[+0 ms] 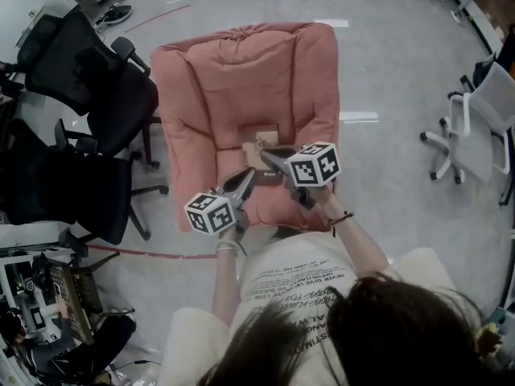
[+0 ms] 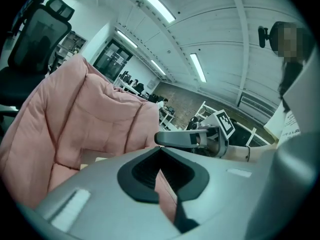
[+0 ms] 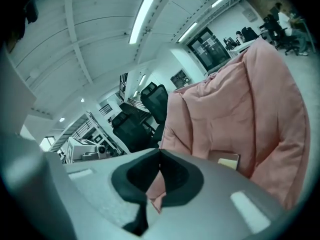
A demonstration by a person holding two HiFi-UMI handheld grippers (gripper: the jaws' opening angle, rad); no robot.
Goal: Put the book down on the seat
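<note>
Count: one pink padded fabric seat (image 1: 241,79), one small flat tan book (image 1: 261,141), two grippers. The book lies flat on the seat cushion, mid-width, nearer its front edge. Left gripper (image 1: 248,175) and right gripper (image 1: 265,156) both have jaw tips pressed together, nothing pinched; right tips hang over the book's front edge, contact unclear.

A grey shiny floor (image 1: 386,71) spreads ahead of the jaws. Black office chairs (image 1: 88,87) stand well left of the jaws, a white chair (image 1: 495,103) far right. Long ceiling lamps (image 3: 141,20) shine above them on the white ceiling (image 3: 90,39).
</note>
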